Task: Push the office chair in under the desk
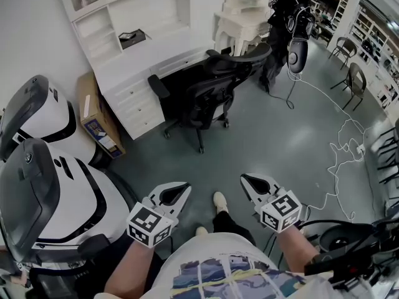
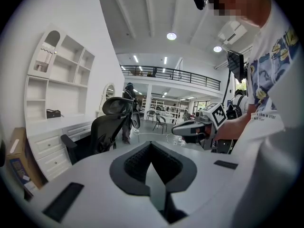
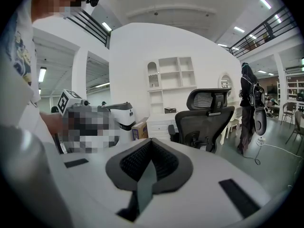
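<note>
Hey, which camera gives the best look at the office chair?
The head view: it shows the whole chair from above, wheels included, in front of the desk. In the right gripper view the chair is large, but its base is hidden. In the left gripper view the chair is small and side-on.

The office chair (image 1: 209,92) is black mesh, the desk (image 1: 161,50) matt white, the floor (image 1: 280,139) smooth and glossy.

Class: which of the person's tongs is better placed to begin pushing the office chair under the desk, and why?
Right, probably. The right tongs look straight at the office chair backrest, the side away from the desk; the left tongs see it off to one side. Both are shut and empty.
</note>
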Motion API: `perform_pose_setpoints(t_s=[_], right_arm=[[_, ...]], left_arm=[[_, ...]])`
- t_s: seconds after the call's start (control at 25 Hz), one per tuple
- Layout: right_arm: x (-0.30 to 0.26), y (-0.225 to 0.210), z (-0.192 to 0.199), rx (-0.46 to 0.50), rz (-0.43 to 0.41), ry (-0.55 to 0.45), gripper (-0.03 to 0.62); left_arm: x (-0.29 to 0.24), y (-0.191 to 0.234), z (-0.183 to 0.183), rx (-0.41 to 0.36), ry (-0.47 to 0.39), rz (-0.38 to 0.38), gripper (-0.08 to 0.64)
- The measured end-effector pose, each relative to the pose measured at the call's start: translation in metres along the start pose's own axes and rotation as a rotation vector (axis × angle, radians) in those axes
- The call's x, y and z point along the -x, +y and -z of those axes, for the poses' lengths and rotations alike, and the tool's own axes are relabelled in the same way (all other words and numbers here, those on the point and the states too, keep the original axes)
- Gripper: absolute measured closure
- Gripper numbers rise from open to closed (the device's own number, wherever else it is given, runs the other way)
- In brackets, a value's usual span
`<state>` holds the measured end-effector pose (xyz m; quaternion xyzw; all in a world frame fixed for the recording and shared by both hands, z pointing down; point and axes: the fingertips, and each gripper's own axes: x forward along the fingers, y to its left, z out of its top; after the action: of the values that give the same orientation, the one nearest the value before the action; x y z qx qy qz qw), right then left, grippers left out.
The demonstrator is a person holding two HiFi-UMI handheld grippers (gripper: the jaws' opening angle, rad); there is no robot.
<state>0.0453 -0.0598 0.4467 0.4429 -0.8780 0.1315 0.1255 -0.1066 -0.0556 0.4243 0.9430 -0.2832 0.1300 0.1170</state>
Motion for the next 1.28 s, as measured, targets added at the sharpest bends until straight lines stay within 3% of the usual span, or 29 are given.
perform_pose_setpoints(t_s=[1.28], right_arm=[[-0.001, 0.024, -0.001, 0.055, -0.049, 0.016, 0.568]], left_arm=[[0.007, -0.025, 0.006, 0.004, 0.014, 0.050, 0.546]])
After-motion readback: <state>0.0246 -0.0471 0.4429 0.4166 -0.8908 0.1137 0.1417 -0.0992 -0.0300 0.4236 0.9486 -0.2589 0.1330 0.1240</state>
